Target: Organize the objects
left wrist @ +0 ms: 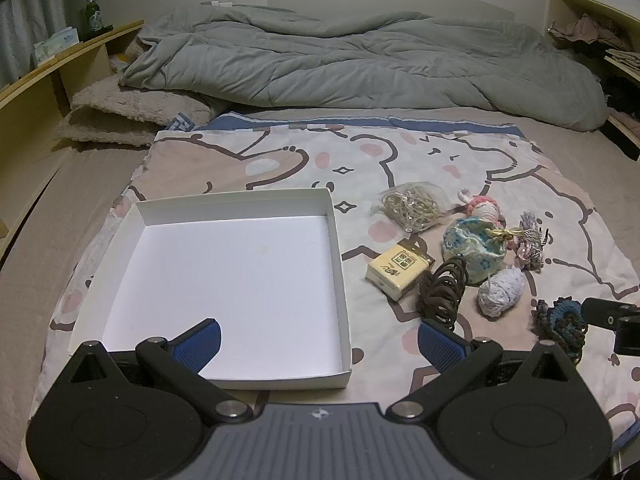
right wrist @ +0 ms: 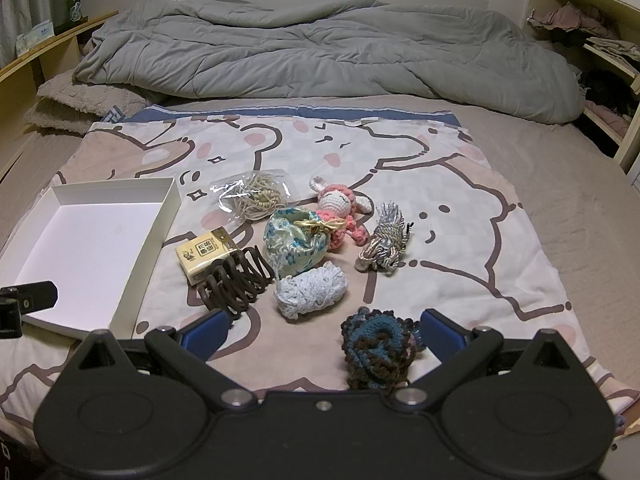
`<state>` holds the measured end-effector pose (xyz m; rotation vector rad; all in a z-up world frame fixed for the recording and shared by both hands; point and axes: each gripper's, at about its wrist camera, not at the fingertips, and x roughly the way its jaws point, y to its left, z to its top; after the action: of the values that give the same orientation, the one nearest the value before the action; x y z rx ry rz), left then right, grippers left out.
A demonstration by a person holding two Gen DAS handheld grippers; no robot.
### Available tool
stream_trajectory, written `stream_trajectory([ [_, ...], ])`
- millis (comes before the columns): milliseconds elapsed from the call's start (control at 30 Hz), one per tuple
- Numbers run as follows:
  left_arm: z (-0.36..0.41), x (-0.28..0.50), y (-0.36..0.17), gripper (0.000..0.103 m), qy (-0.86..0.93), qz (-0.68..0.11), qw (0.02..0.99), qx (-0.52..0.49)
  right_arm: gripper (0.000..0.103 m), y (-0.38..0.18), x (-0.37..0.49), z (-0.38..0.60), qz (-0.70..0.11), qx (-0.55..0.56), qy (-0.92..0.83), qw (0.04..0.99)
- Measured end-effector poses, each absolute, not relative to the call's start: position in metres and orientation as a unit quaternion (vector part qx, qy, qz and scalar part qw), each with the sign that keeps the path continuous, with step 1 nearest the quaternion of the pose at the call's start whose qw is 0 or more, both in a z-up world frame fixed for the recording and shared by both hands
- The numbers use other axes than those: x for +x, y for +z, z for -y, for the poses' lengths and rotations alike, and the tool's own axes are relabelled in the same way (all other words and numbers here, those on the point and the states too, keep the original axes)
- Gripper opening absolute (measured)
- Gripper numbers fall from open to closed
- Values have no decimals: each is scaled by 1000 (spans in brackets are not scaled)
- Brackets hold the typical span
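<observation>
A: Status of bed (right wrist: 540, 200)?
B: Grey duvet (right wrist: 320, 48) bunched at far end; cartoon-print sheet (right wrist: 460, 208) spread flat nearer, carrying everything.

A: Container?
B: White shallow box (left wrist: 336, 248) on left part of sheet. Empty inside. Nothing sorted yet, by judgement: task at its start.

A: Loose items, big to small?
B: All in one cluster right of box, none touching it.
- Blue-and-cream drawstring pouch (right wrist: 298, 246), centre of cluster.
- Clear bag of beige cord (right wrist: 252, 196), farthest back.
- Dark crochet piece (right wrist: 378, 352), nearest, lying between right jaws but not pressed.
- Pink crochet doll (right wrist: 340, 208), just behind pouch.
- Stack of brown hair ties (right wrist: 236, 280), touching cream box.
- Pale blue yarn bundle (right wrist: 310, 292), in front of pouch.
- Striped tasselled knit toy (right wrist: 384, 244), far right.
- Small cream box (right wrist: 202, 256), closest to white box.

A: Jaws?
B: Left gripper (left wrist: 320, 344) spread wide, hovering over near right corner of white box, holding nothing. Right gripper (right wrist: 324, 332) spread wide too, empty.

A: Remaining?
B: All eight items left to move, presumably into box. Likely first candidate: crochet piece.
</observation>
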<state>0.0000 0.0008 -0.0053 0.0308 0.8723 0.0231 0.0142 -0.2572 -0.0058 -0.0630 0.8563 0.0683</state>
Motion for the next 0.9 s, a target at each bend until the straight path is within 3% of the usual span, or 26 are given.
stream_trajectory([
  [900, 1, -1, -7, 103, 11, -425, 905, 11, 103, -9, 16, 257, -420, -30, 32, 906],
])
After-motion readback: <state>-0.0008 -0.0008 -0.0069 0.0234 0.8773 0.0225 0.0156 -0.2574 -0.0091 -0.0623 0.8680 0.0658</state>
